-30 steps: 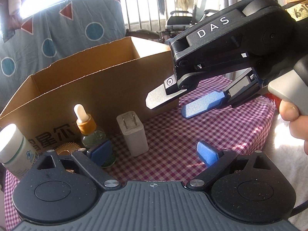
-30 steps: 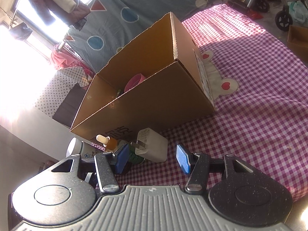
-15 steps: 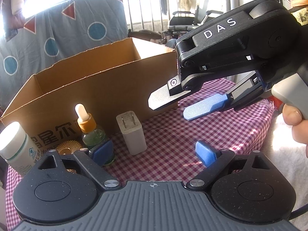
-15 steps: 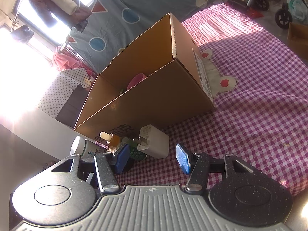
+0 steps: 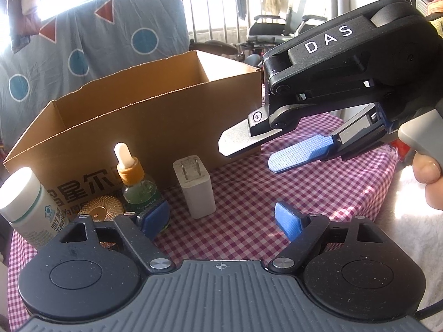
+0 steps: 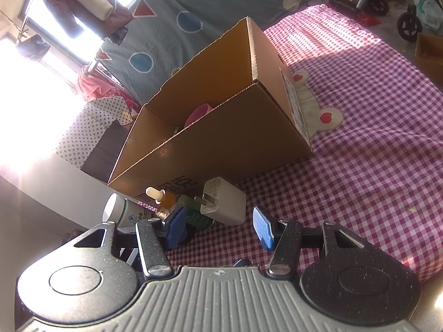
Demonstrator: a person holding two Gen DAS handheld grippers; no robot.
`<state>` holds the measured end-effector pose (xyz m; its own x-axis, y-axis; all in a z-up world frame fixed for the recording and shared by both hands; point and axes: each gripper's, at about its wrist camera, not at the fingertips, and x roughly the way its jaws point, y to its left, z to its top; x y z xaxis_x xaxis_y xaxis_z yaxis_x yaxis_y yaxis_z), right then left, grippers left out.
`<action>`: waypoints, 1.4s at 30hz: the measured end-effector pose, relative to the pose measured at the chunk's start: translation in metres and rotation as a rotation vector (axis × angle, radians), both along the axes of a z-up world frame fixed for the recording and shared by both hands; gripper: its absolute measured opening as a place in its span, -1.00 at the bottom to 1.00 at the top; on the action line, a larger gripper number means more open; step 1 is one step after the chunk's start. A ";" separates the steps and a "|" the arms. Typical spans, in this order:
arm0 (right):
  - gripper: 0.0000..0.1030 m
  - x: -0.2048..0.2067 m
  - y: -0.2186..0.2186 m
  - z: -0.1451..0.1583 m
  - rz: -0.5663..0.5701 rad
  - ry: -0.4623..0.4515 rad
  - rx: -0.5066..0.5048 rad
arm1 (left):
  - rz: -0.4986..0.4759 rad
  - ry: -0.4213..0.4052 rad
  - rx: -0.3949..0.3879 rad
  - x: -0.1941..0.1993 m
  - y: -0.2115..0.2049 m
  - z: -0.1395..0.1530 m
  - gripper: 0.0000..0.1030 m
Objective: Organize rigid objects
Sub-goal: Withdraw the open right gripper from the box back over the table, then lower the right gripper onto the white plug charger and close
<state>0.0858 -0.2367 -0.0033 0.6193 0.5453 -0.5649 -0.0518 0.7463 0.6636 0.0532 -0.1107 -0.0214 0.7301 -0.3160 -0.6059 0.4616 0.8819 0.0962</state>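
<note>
While both grippers hang over the checked cloth (image 5: pixel 243 202), neither has hold of anything. Left gripper (image 5: pixel 221 220): jaws spread wide, blue pads apart, nothing between them. Right gripper (image 5: pixel 250 152), seen from the left wrist view coming in from the right above the cloth: one bare metal finger (image 5: pixel 238 141) and one blue-padded finger (image 5: pixel 299 153) parted, gap empty; in its own view (image 6: pixel 218 225) the pads likewise stand well apart.

Task items stand in a row on the cloth, close against the near wall of the cardboard box (image 5: pixel 155 127). White charger block (image 5: pixel 195 186): upright, prongs up, just in front of the box wall. Dropper bottle (image 5: pixel 135 185): upright, orange collar, white bulb, just beside the charger on its left; the left gripper's left pad overlaps its base in the left wrist view, contact cannot be confirmed. Gold round disc (image 5: pixel 101 210): flat, partly hidden behind the gripper body. White-capped bottle (image 5: pixel 25 207): furthest left, near the cloth's edge.

The box is open-topped; a pink object (image 6: pixel 198 113) shows inside over the rim. The box wall closes off the far side of the row. Right of the charger, the cloth lies bare up to its right edge, and the right wrist view shows a wide stretch of checked cloth (image 6: pixel 373 144) beyond the box's end.
</note>
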 end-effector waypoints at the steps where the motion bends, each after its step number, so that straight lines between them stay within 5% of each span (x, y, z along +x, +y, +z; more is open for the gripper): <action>1: 0.11 0.000 0.000 0.000 -0.001 0.000 0.000 | 0.001 0.001 0.000 0.000 0.000 0.000 0.61; 14: 0.06 0.016 -0.021 -0.008 -0.065 -0.004 0.037 | 0.063 0.029 -0.011 0.020 0.001 -0.010 0.16; 28: -0.14 0.069 0.005 -0.030 0.024 0.064 0.106 | 0.116 0.051 -0.047 0.044 -0.004 -0.018 -0.12; 34: -0.29 0.083 0.016 -0.040 0.051 0.107 0.116 | 0.145 0.071 -0.079 0.055 0.001 -0.019 -0.39; 42: -0.36 0.067 0.001 -0.042 0.000 0.128 0.132 | 0.079 0.099 -0.132 0.051 -0.003 -0.018 -0.41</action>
<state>0.1528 -0.2359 -0.0451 0.5468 0.6198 -0.5629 0.0394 0.6525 0.7568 0.1045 -0.1135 -0.0397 0.6947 -0.3413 -0.6332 0.3917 0.9178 -0.0650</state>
